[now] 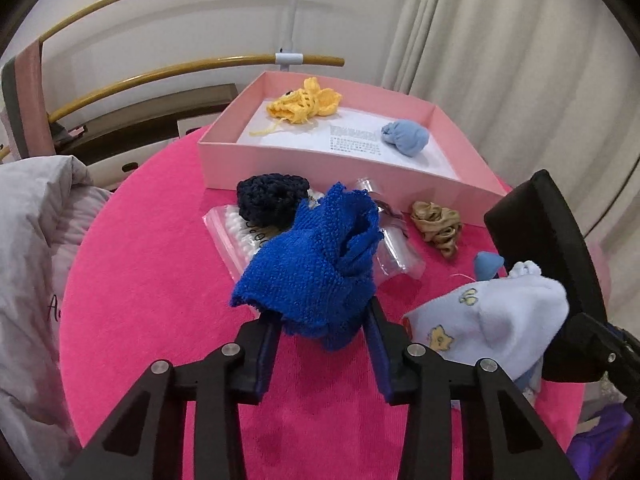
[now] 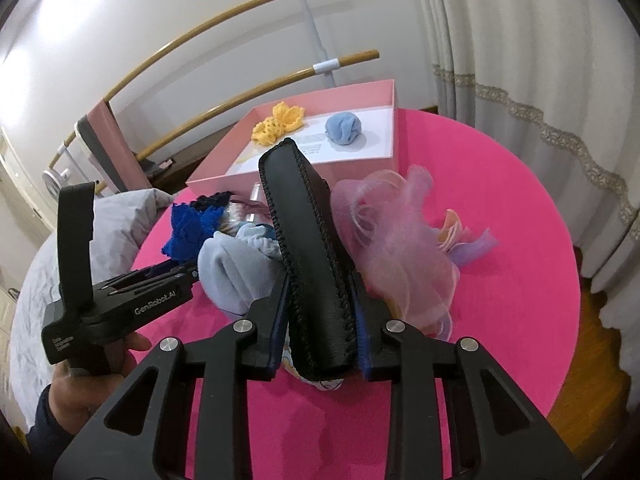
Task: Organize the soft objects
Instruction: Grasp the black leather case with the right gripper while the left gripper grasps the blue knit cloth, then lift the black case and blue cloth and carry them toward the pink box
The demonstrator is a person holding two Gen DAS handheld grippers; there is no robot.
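Note:
My left gripper [image 1: 322,326] is shut on a blue knitted cloth [image 1: 316,264], held above the pink round table [image 1: 160,300]; the cloth also shows in the right wrist view [image 2: 188,232]. My right gripper [image 2: 320,320] is shut on a black leather case [image 2: 308,256], held upright; the case shows at the right of the left wrist view [image 1: 548,240]. A pink box [image 1: 344,168] at the table's far side holds a yellow crochet piece [image 1: 304,102] and a light blue rolled sock [image 1: 404,136].
On the table lie a dark navy knit piece [image 1: 268,196], clear plastic bags [image 1: 396,248], a tan scrunchie [image 1: 438,226], a pale blue printed sock [image 1: 492,316] and a pink tulle bundle [image 2: 396,236]. A grey pillow [image 1: 32,240] lies left; curtains hang right.

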